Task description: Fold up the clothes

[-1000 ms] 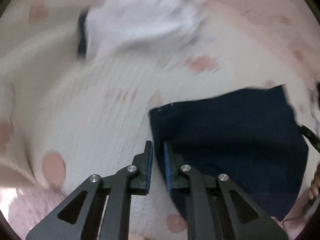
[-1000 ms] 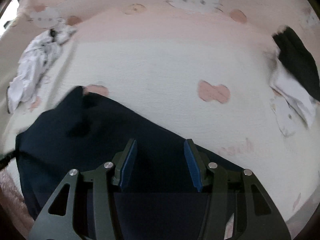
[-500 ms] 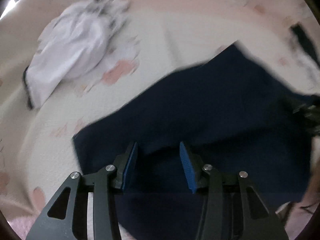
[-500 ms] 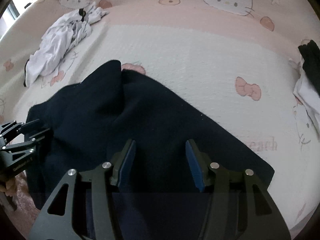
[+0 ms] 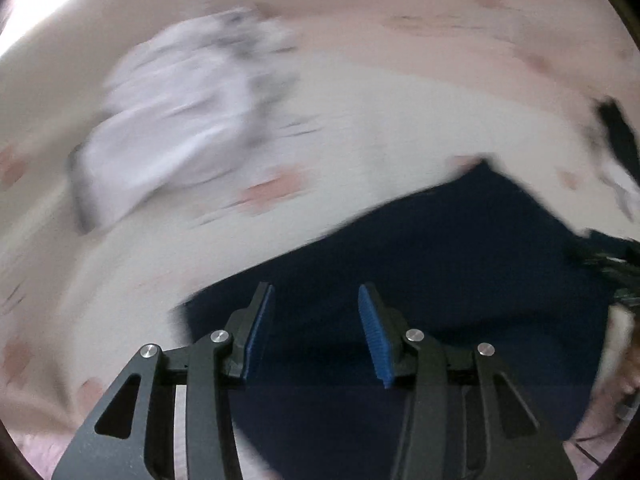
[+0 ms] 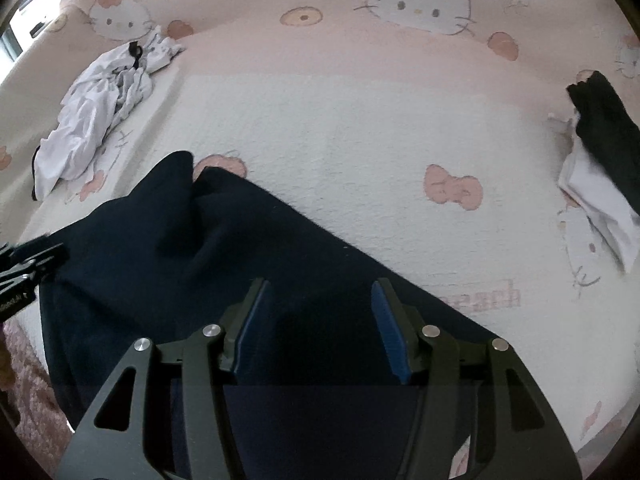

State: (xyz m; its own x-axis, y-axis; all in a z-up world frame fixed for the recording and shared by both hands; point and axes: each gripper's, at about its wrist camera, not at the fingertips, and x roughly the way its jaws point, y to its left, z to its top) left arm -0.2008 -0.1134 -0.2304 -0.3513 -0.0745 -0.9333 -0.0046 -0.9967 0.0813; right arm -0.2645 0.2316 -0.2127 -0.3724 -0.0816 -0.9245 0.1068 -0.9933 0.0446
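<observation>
While both jaws stand apart and hold nothing, the left hand-held gripper [image 5: 316,332] and right hand-held gripper [image 6: 320,328] hover over the navy garment [image 6: 248,256] spread along the bed's [image 6: 360,128] near edge. Farther off, a crumpled white garment [image 6: 92,120] lies toward the far left corner and a black-and-white pile [image 6: 600,160] at the right edge.

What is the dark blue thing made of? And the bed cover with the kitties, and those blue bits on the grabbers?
The navy garment looks like soft, matte knit or fleece: it drapes in thick folds without shine. The bed cover seems a quilted or terry cotton, with a fine bumpy texture and printed cats. The blue pads look like ridged rubber or plastic on hard black plastic fingers with metal screws.
</observation>
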